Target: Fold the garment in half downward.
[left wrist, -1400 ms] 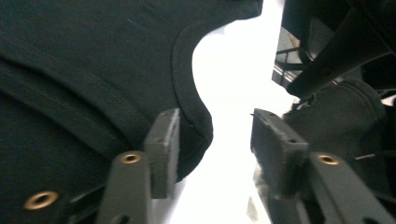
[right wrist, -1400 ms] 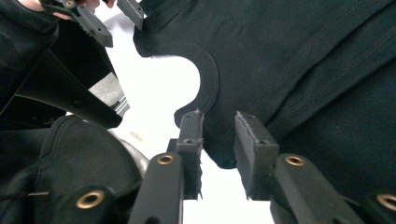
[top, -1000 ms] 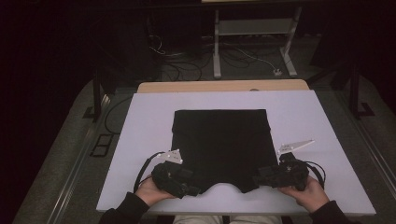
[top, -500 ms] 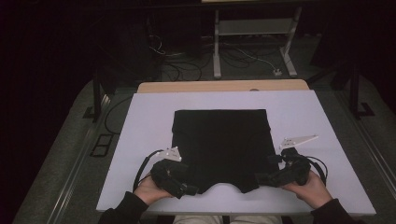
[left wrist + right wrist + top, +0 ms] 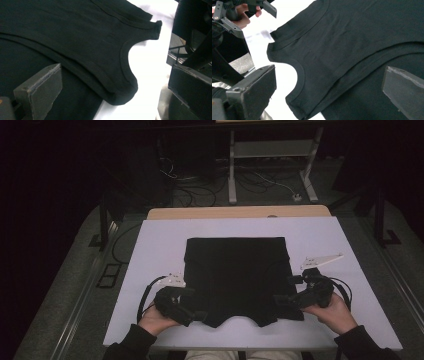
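Black fabric, a sleeveless top [image 5: 235, 277], lies folded flat on the white table [image 5: 150, 250], its far edge straight and square, its near edge scooped into a neckline between two strap ends. The cloth is a matte knit, smooth and nearly creaseless, with narrow stitched bands running along the neckline and armholes. In the left gripper view the top [image 5: 82, 40] shows one layer lying over another, a banded hem crossing on a slant, and a rounded strap end resting on the white surface beside the curved neck opening. The right gripper view gives the same layering on the top [image 5: 352, 42], with a band curving round the scoop and a blunt strap tip pointing toward the other hand. The left gripper [image 5: 192, 310] sits at the near left corner of the cloth, its jaws wide apart with nothing pinched; one grey, rough-edged pad hangs over the fabric, the other off its edge. The right gripper [image 5: 282, 302] sits at the near right corner, jaws likewise spread and empty, one over the cloth, one above bare table. Both have just been opening. A pale wood strip [image 5: 200, 212] edges the table's far side.
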The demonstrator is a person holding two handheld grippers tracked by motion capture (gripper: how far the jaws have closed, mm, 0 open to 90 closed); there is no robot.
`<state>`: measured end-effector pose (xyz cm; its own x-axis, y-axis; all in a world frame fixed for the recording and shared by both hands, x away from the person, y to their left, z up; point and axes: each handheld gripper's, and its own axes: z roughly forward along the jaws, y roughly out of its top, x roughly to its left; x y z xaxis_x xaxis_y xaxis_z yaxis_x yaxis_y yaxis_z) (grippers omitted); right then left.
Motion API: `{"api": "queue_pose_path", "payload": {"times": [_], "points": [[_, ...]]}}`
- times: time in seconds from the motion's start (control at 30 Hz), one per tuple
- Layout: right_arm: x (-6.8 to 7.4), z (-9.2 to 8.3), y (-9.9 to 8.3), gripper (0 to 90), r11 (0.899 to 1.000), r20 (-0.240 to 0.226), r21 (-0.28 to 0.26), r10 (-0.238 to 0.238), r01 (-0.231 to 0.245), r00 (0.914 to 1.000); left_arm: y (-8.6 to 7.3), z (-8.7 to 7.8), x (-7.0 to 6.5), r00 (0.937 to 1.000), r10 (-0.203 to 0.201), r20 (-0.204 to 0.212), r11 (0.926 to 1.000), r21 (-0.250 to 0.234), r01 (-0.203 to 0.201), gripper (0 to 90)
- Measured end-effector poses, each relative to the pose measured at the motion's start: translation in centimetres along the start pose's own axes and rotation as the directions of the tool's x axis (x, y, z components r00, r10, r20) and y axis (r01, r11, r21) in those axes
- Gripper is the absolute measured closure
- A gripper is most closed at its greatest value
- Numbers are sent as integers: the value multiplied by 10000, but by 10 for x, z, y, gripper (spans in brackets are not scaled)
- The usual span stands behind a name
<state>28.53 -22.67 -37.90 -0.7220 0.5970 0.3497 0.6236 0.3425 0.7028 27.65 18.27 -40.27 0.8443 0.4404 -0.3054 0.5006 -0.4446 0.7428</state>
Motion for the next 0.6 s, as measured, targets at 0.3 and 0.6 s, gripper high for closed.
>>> {"api": "queue_pose_path", "payload": {"times": [0.3,0.6], "points": [[-2,-2,16,0,9998,227,-94,-178,181,9996,-1,-11,7,9986,-61,-517,9992,-399,40,0],[-2,1,41,0,9982,503,-121,-589,596,9970,-5,-20,14,9954,-198,-933,9981,-603,142,0]]}}
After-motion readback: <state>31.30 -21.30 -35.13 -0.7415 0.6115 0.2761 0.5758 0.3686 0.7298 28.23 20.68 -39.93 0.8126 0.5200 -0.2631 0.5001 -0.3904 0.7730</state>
